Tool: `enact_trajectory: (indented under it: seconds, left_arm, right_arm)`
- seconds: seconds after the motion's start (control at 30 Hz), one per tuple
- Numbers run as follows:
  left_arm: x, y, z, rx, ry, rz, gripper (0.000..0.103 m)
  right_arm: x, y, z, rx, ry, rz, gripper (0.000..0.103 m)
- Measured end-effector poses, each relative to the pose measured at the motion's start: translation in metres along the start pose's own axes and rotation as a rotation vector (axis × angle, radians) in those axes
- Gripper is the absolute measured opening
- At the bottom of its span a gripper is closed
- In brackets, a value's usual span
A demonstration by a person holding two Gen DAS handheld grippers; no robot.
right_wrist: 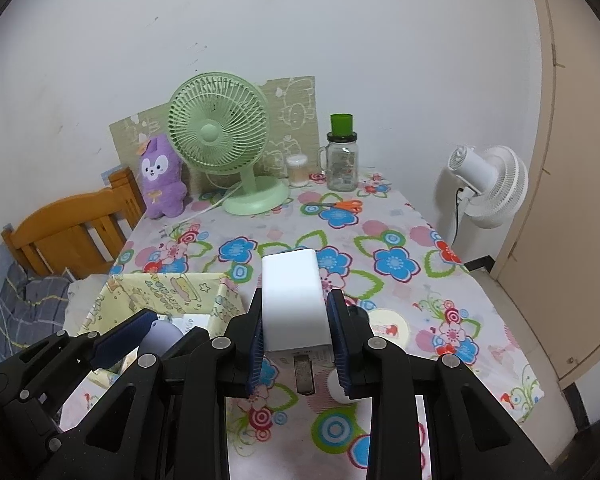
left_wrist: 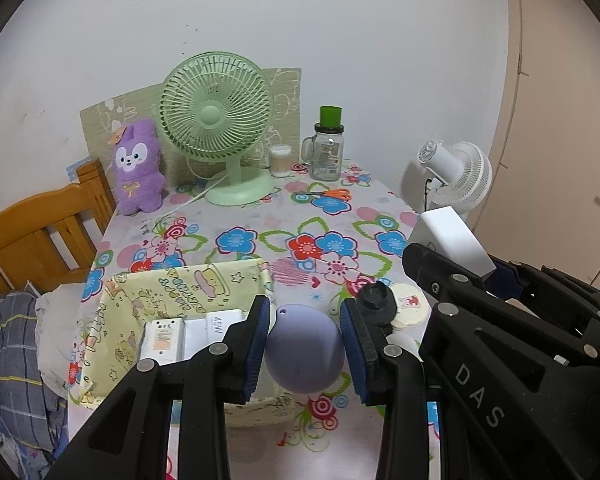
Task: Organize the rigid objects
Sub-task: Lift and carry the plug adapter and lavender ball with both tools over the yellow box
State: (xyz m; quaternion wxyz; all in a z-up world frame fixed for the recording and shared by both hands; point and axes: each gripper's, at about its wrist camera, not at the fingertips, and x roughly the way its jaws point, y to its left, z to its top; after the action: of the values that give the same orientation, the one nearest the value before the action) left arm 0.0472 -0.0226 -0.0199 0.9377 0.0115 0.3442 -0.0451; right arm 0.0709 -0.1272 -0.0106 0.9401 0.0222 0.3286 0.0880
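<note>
My left gripper point(left_wrist: 305, 344) is shut on a round lilac object point(left_wrist: 304, 350) with a small hole near its top, held just right of a yellow printed fabric box point(left_wrist: 188, 280). White chargers point(left_wrist: 188, 336) lie inside that box. My right gripper point(right_wrist: 298, 340) is shut on a white rectangular charger block point(right_wrist: 292, 300), its metal prongs showing underneath, above the flowered tablecloth point(right_wrist: 380, 248). In the left wrist view the same white block point(left_wrist: 448, 240) appears at the right, above the right gripper's black body. The lilac object point(right_wrist: 162, 334) shows at lower left in the right wrist view.
A black round knob point(left_wrist: 376, 300) and cream round discs point(left_wrist: 410, 306) lie on the cloth beside the box. At the back stand a green fan point(left_wrist: 216, 120), purple plush toy point(left_wrist: 136, 168), glass jar point(left_wrist: 326, 152) and orange scissors point(left_wrist: 332, 194). White fan point(right_wrist: 488, 184) off the right edge, wooden chair point(left_wrist: 40, 232) at left.
</note>
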Motion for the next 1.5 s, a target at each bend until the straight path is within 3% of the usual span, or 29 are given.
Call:
enact_trajectory:
  seconds: [1.5]
  left_arm:
    - [0.04,0.121,-0.016,-0.122,0.089,0.103,0.037]
  right_arm:
    - [0.083,0.118,0.002,-0.132,0.115,0.107,0.032]
